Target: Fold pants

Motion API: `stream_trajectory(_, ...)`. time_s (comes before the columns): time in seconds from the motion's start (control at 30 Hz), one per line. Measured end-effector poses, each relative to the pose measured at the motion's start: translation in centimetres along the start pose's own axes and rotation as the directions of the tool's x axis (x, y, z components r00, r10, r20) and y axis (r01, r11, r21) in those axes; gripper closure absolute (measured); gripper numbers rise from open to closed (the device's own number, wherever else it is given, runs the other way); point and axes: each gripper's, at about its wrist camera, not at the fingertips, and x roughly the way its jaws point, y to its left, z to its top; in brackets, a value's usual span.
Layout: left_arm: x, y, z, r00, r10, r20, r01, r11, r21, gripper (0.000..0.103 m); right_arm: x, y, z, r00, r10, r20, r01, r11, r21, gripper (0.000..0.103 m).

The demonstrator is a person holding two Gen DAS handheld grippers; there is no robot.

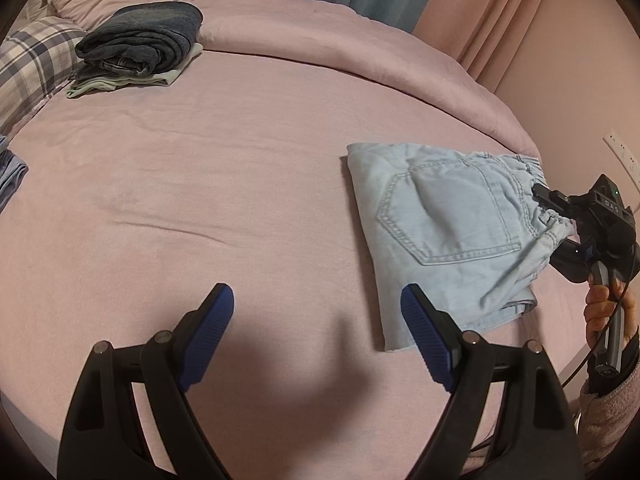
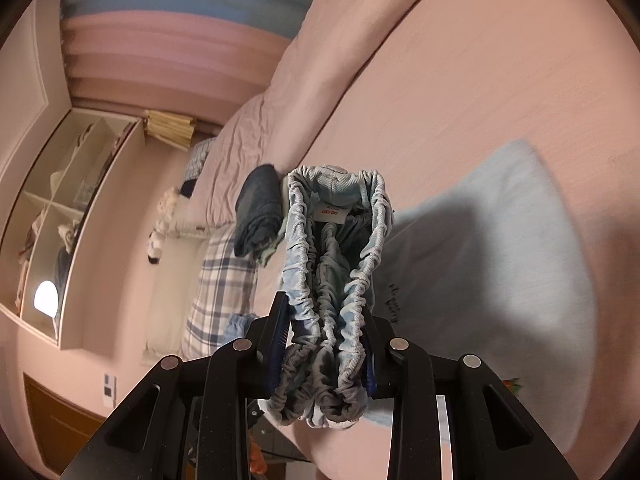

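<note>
Pants (image 1: pixel 448 232) on bed (image 1: pixel 240 200) right; folded stack (image 1: pixel 140 48) far left, beside pillow (image 1: pixel 28 68).

Left gripper (image 1: pixel 316 300) hovers wide apart, nothing between its pads. Right gripper (image 2: pixel 326 320), gripped by a hand (image 1: pixel 604 308), clamps the pants' (image 1: pixel 448 224) gathered waistband, just right of the left one.

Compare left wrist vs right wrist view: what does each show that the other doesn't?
Left wrist only: the open left gripper over bare bedsheet, the pants' back pocket, and the hand holding the right gripper.
Right wrist only: the bunched elastic waistband clamped between the right gripper's pads, its inside label, and a wall shelf.
Both: light blue pants, right gripper, dark folded stack, plaid pillow.
</note>
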Motion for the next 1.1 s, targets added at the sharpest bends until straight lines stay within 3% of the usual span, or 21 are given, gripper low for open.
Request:
stream_trajectory(0.33, 0.8, -1.5, 0.6, 1.0, -0.012, -0.014, 0.013, 0.999, 0.045, 0.018, -2.2, -2.0, 0.0, 0.998, -0.034, 0.059, 0.03, 0.998, 0.063, 0.07)
stream_trajectory(1.1, 2.6, -6.5, 2.8, 1.0, -0.017, -0.019, 0.02, 0.982, 0.187, 0.018, -0.9, -6.3, 0.3, 0.998, -0.054, 0.025, 0.049, 0.983, 0.174, 0.071)
